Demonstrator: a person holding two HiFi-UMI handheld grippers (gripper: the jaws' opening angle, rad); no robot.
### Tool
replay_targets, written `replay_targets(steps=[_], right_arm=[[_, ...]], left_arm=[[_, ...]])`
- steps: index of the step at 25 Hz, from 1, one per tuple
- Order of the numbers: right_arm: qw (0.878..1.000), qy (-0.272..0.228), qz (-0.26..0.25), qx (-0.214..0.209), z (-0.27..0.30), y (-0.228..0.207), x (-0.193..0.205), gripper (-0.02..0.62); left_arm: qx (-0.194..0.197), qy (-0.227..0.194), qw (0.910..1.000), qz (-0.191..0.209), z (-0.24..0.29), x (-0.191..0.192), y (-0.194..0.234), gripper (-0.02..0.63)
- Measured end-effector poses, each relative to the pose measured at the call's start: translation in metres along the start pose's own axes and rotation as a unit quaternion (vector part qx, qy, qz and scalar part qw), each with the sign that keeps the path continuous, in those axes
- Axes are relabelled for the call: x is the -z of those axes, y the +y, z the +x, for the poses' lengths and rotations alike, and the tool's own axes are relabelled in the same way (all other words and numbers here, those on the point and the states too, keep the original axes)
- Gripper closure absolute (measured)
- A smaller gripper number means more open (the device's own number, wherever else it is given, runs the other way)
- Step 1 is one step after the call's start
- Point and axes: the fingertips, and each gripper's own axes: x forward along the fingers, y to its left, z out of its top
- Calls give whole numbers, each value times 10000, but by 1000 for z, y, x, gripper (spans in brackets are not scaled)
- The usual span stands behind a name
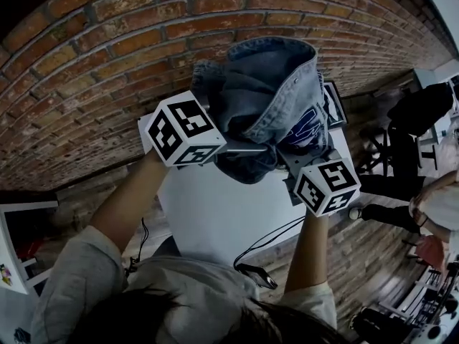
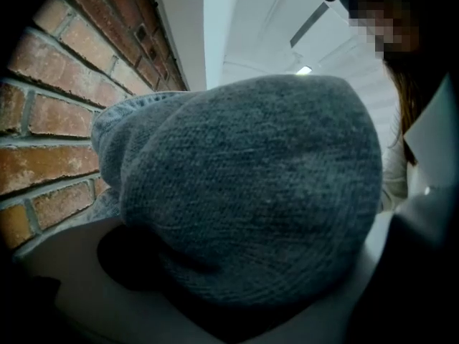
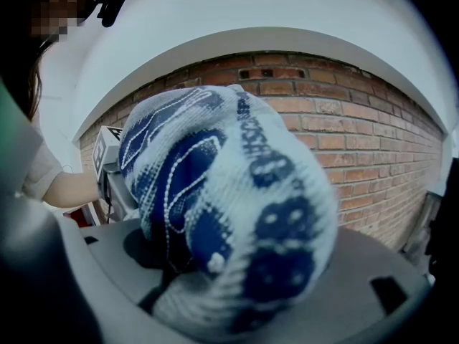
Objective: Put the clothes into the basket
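Note:
Both grippers carry one bundle of clothes up in front of a brick wall. In the head view, blue denim (image 1: 276,84) tops the bundle, with a blue-and-white knit (image 1: 305,127) at its right side. My left gripper (image 1: 240,149) comes in from the left, its marker cube (image 1: 183,131) beside the denim. A grey knit garment (image 2: 251,192) bulges out of its jaws and hides both fingers. My right gripper (image 1: 294,165) is shut on the blue-and-white knit (image 3: 222,213), which fills its jaws. No basket is in view.
A white table (image 1: 215,213) stands below the bundle, against the brick wall (image 1: 107,63). Black cables (image 1: 265,246) hang off its near edge. At the right are a dark chair (image 1: 419,110) and another person's legs (image 1: 430,192) on the wooden floor.

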Motion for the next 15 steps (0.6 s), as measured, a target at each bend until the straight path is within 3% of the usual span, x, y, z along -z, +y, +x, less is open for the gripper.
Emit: replay_targets(steps=[9,15], right_arm=[[9999,102,78,57,33,-29,31,245],[9989,408,228,65,55,-40,62,244]], left_arm=[[-18,20,9999,-119,29,29,35,69],[-13,83,9984,-551,43,62,53,69]])
